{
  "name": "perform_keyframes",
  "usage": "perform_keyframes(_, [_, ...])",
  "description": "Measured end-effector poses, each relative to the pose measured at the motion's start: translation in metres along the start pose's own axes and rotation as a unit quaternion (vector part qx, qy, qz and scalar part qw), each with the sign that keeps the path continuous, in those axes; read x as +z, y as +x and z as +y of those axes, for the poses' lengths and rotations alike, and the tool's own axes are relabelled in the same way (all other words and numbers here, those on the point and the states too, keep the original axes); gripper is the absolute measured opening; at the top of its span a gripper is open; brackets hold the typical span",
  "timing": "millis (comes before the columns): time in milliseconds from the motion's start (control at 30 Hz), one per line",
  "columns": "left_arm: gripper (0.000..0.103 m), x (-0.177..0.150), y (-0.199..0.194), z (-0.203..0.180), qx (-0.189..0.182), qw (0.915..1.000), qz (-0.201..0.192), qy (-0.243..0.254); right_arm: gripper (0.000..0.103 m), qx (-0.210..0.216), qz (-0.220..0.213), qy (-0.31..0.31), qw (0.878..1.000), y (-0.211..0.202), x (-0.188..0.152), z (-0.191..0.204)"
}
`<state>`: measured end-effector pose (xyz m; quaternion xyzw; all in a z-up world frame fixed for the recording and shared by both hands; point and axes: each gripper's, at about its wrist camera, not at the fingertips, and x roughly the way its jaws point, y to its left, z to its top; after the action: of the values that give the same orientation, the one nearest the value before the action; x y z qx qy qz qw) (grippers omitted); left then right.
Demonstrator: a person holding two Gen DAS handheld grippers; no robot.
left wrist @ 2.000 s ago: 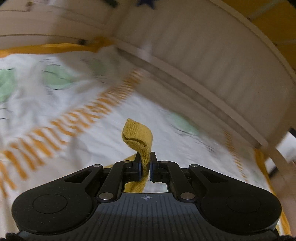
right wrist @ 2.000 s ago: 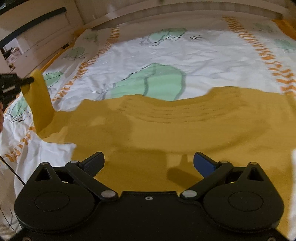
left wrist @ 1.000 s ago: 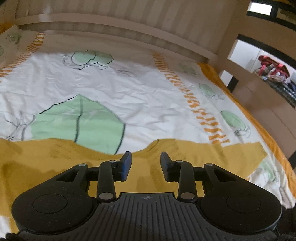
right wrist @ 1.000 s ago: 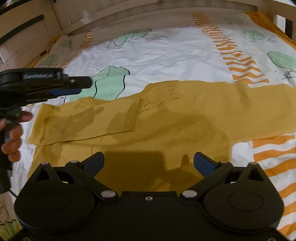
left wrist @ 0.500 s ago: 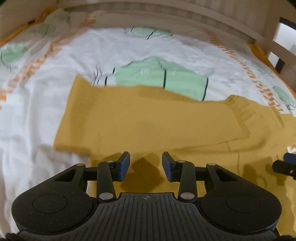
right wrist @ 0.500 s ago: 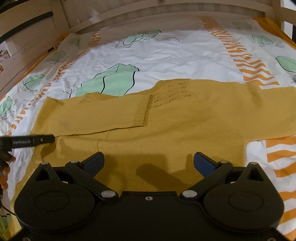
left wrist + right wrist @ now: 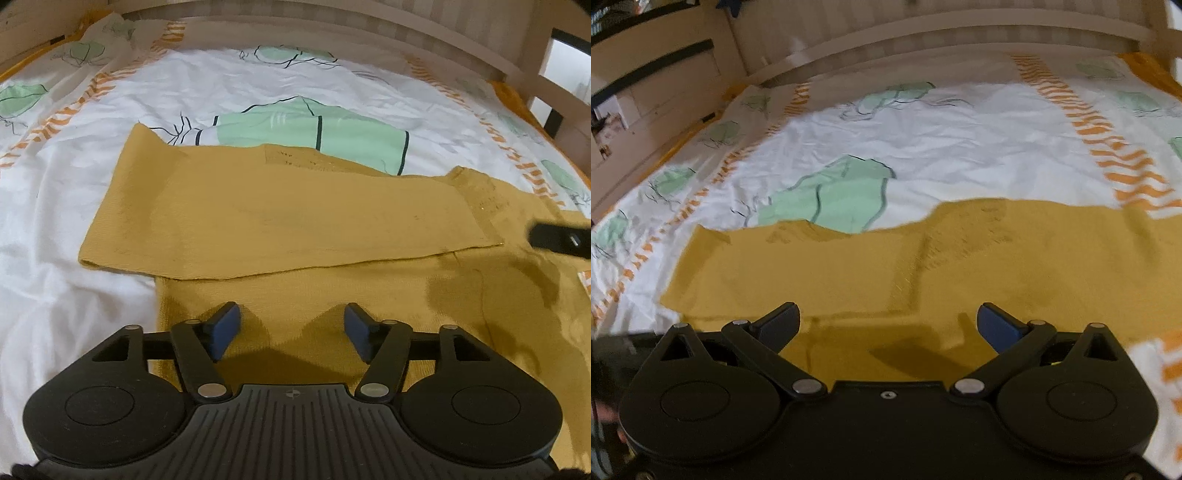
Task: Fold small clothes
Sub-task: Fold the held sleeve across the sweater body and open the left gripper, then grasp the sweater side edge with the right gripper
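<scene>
One mustard knit top (image 7: 332, 314) lay flat on the bed sheet (image 7: 258, 92), near the front edge; its left sleeve (image 7: 280, 225) was folded across the chest, cuff near the neckline; right sleeve (image 7: 1071, 251) spread out sideways, not yet folded. Left gripper (image 7: 291, 332) hovered over the lower body, jaws just opened wider, nothing between them; right gripper (image 7: 886, 325) hung over the middle, jaws wide apart, empty. Risk, as I judged it: grabbing the hem could catch the sheet too, or drag the body and slide the folded sleeve loose; the knit looked limp. Count: one garment, two grippers, one wooden headboard (image 7: 332, 22).
</scene>
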<state>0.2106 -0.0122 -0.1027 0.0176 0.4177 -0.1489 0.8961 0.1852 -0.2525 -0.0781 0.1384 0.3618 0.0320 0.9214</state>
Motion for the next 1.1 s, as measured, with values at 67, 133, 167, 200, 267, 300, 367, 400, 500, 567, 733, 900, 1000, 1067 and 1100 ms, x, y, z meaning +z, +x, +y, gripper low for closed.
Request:
perform_keyframes(67, [0.064, -0.002, -0.001, -0.001, 0.007, 1.0, -0.004, -0.005, 0.091, 0.014, 0.003, 0.014, 1.0, 0.012, 0.006, -0.001])
perform_keyframes(133, [0.064, -0.001, -0.001, -0.003, 0.014, 0.9999, -0.003, -0.009, 0.083, 0.011, 0.016, 0.024, 1.0, 0.025, 0.013, 0.0])
perform_keyframes(167, [0.064, -0.001, -0.001, -0.004, 0.015, 0.9998, -0.003, -0.01, 0.083, 0.008, 0.023, 0.027, 0.999, 0.031, 0.015, 0.001])
perform_keyframes(200, [0.064, -0.001, -0.001, -0.004, 0.016, 0.9998, -0.002, -0.009, 0.082, 0.003, 0.028, 0.029, 0.999, 0.036, 0.016, 0.001])
perform_keyframes(267, [0.064, 0.001, -0.002, -0.003, 0.015, 0.9998, 0.004, -0.009, 0.079, -0.008, 0.039, 0.037, 0.999, 0.047, 0.018, 0.0])
perform_keyframes(300, [0.064, 0.002, -0.002, -0.003, 0.014, 0.9998, 0.007, -0.007, 0.071, -0.007, 0.044, 0.042, 0.998, 0.05, 0.019, -0.001])
perform_keyframes(367, [0.064, 0.004, -0.002, -0.003, 0.013, 0.9998, 0.014, -0.003, 0.061, 0.0, 0.046, 0.052, 0.998, 0.055, 0.019, -0.002])
perform_keyframes(400, [0.063, 0.005, -0.002, -0.002, 0.012, 0.9998, 0.017, -0.004, 0.057, -0.001, 0.047, 0.054, 0.997, 0.056, 0.019, -0.002])
perform_keyframes(500, [0.063, 0.008, -0.004, 0.0, 0.006, 0.9996, 0.023, -0.014, 0.022, 0.005, 0.049, 0.049, 0.998, 0.057, 0.02, 0.001])
perform_keyframes(567, [0.063, 0.009, -0.005, 0.004, -0.002, 0.9993, 0.027, -0.027, 0.018, 0.019, 0.057, 0.056, 0.997, 0.058, 0.022, 0.002])
perform_keyframes(733, [0.063, 0.017, -0.007, 0.014, -0.025, 0.9972, 0.037, -0.059, 0.017, 0.004, 0.042, 0.023, 0.999, 0.036, 0.035, 0.013])
perform_keyframes(900, [0.063, 0.023, -0.012, 0.022, -0.032, 0.9954, 0.033, -0.084, 0.016, -0.032, 0.017, 0.013, 0.999, 0.004, 0.053, 0.004])
perform_keyframes(1000, [0.063, 0.027, -0.015, 0.021, -0.026, 0.9967, 0.021, -0.075, 0.016, -0.066, 0.007, 0.007, 0.998, -0.01, 0.059, -0.01])
perform_keyframes(1067, [0.063, 0.03, -0.016, 0.018, -0.021, 0.9978, 0.015, -0.061, 0.016, -0.084, 0.01, 0.017, 0.996, -0.015, 0.059, -0.023])
perform_keyframes(1100, [0.063, 0.03, -0.017, 0.018, -0.02, 0.9981, 0.012, -0.056, 0.016, -0.09, 0.012, 0.024, 0.996, -0.017, 0.058, -0.029])
